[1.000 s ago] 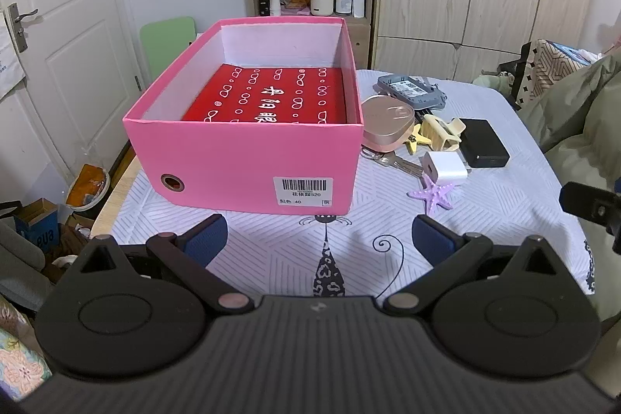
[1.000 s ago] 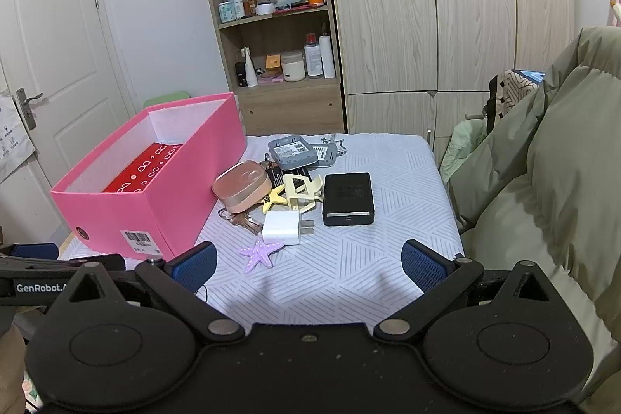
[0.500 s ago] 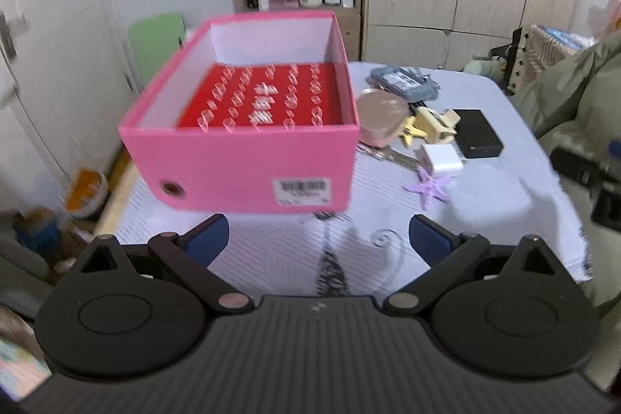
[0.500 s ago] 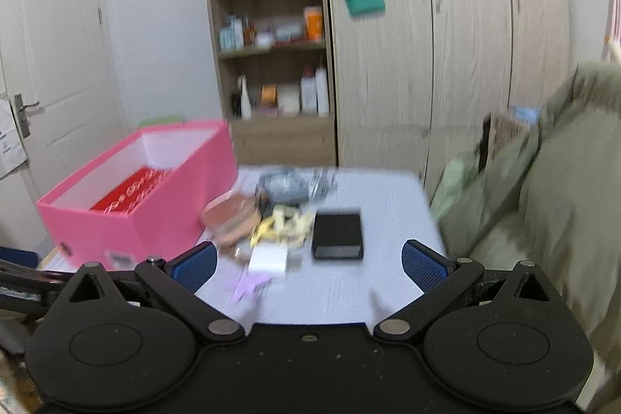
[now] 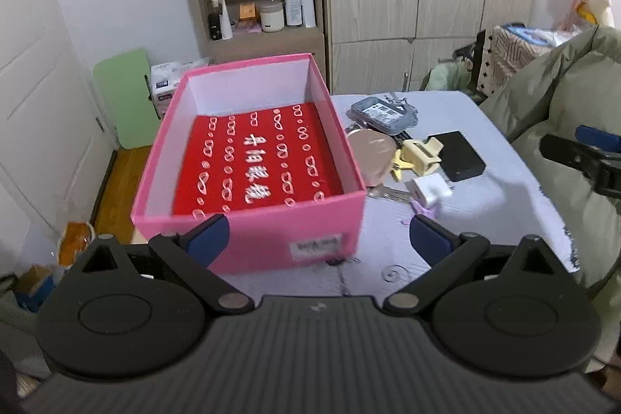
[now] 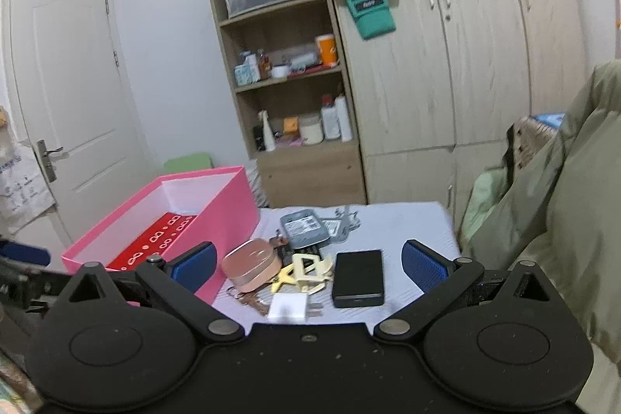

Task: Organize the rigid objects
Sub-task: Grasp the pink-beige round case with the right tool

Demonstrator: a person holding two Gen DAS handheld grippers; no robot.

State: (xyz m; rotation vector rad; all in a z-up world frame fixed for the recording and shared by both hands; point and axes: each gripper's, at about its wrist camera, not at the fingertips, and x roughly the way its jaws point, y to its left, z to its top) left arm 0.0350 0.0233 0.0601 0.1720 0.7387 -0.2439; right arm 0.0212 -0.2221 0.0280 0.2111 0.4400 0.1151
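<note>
Both grippers lifted, jaws wide, empty; glossy pink cardboard box (image 5: pixel 248 224), matte black slab (image 6: pixel 359 278).

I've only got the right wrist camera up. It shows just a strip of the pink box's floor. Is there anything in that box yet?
Observer: No. The left wrist view shows the whole floor of the pink box, and only its red printed lining is there.
Operator: Is anything on the table hidden under my gripper body?
Observer: Yes, a purple starfish lies right next to the white charger, on the side nearer you.
Operator: And the left gripper?
Observer: The left gripper is open and holds nothing. It points at the near end of the box.
</note>
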